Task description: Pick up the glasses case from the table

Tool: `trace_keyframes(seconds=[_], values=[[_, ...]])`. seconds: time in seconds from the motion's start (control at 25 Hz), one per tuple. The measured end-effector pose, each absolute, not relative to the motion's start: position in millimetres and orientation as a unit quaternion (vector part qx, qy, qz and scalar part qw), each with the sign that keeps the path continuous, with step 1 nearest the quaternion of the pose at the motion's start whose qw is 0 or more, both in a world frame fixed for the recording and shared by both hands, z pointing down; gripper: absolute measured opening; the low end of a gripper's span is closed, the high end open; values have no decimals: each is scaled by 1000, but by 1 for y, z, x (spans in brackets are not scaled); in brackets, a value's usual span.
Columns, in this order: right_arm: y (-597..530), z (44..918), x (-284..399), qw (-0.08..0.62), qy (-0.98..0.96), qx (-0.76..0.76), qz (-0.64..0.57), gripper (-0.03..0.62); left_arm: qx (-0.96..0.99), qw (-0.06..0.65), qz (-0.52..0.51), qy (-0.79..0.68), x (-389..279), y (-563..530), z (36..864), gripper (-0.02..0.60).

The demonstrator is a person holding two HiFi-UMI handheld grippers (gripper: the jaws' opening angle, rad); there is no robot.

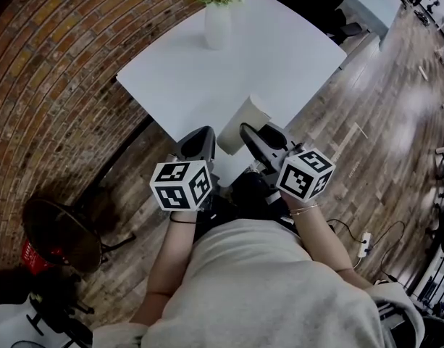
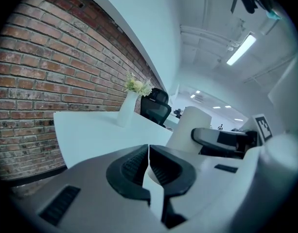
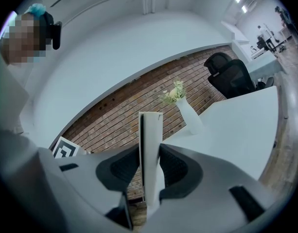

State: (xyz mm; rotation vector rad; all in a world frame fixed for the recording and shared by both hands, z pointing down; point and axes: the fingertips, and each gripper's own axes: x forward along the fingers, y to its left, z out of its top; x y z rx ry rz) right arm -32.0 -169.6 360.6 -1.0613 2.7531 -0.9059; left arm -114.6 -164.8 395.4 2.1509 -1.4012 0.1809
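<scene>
The glasses case [image 1: 241, 124] is a white, rounded slab held up over the near edge of the white table [image 1: 294, 56], clear of its top. My right gripper [image 1: 246, 133] is shut on its lower end. In the right gripper view the case [image 3: 150, 130] stands upright between the two dark pads [image 3: 174, 166], which press on both its sides. My left gripper [image 1: 200, 139] hovers just left of the case, shut and empty. In the left gripper view its jaws [image 2: 148, 152] meet with nothing between them, and the case [image 2: 191, 125] shows to the right.
A white vase with flowers [image 1: 216, 19] stands at the table's far side. A brick wall [image 1: 55, 71] runs along the left. A black office chair [image 2: 156, 108] sits beyond the table. On the wooden floor are a dark fan [image 1: 59, 232] and a power strip [image 1: 364, 243].
</scene>
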Motion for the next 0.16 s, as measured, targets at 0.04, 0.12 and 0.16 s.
trace_keyframes(seconds=[0.04, 0.12, 0.16], values=[[-169, 362, -32, 27, 891, -343, -295, 124, 802, 281, 68, -523, -114, -165, 396, 11], [-169, 365, -30, 26, 891, -344, -297, 124, 802, 282, 68, -522, -113, -165, 398, 11], [-169, 366, -29, 26, 890, -344, -298, 124, 802, 283, 68, -522, -112, -165, 399, 11]])
